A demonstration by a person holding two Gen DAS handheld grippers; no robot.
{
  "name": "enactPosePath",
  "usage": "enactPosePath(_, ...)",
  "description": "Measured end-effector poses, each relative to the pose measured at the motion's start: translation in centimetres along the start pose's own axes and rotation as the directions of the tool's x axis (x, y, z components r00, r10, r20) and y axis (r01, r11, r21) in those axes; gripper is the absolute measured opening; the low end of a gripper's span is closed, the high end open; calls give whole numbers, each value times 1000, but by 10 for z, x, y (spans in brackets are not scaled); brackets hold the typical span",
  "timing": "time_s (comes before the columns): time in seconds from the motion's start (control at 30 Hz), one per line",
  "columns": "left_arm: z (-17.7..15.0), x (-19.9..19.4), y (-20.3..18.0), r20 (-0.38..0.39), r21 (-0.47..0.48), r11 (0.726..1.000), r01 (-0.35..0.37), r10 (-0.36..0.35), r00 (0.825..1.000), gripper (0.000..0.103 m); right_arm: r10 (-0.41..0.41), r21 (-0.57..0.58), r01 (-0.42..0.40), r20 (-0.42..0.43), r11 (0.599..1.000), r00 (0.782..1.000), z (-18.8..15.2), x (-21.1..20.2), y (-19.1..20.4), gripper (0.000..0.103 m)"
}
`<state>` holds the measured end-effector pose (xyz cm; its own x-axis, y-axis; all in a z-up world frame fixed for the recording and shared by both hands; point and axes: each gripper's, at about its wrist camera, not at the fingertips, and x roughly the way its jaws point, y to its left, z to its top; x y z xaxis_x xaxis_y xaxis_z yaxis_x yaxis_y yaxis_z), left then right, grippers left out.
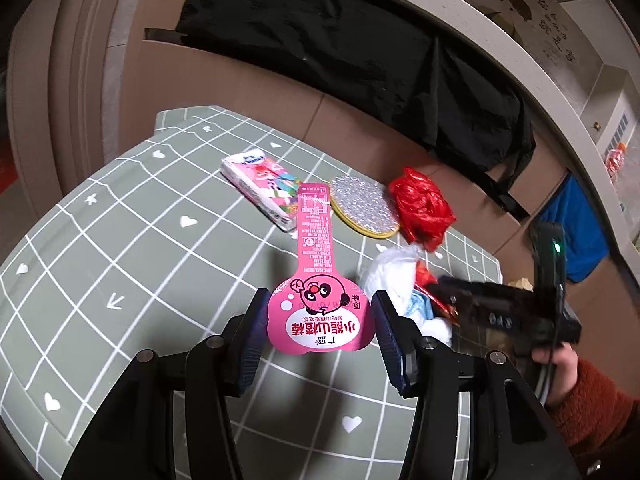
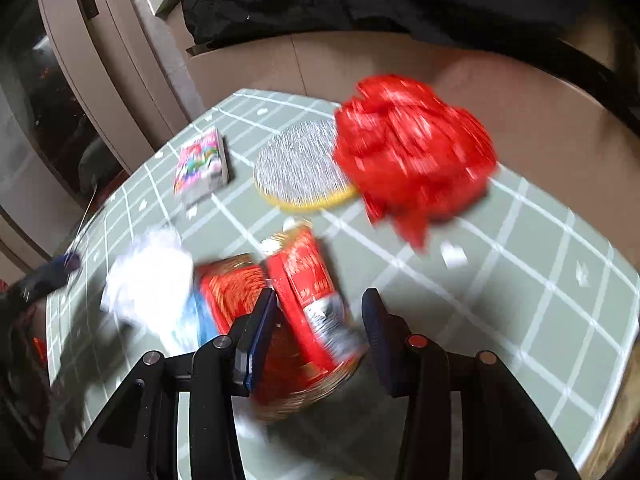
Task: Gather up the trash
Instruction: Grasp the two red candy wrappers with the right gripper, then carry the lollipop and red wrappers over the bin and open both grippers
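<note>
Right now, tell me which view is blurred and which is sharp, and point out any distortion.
Left wrist view: sharp, the print on the pink wrapper is readable, though the right tool is smeared; fisheye bends the tablecloth grid lines. Right wrist view: motion-blurred throughout, the red plastic bag and red packet streaked; the same fisheye curving.

A green checked tablecloth covers the table. Behind it, a black garment drapes over cardboard boxes. Blue cloth lies further right.
</note>
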<state>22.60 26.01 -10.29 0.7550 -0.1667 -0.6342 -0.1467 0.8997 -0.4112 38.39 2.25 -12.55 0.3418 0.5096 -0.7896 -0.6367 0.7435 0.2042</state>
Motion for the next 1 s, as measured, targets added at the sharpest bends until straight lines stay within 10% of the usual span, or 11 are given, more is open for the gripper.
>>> enactPosePath(0.6,6,-19,-29,52,52,998,-26,23,998,52,-59,-118,71,101,990,993,-14,-41,26,22)
enactPosePath(1.0,34,-26,-144,152,250,967,54,-95,984,52,-153,4,164,383,987,911,-21,-175,-7,22)
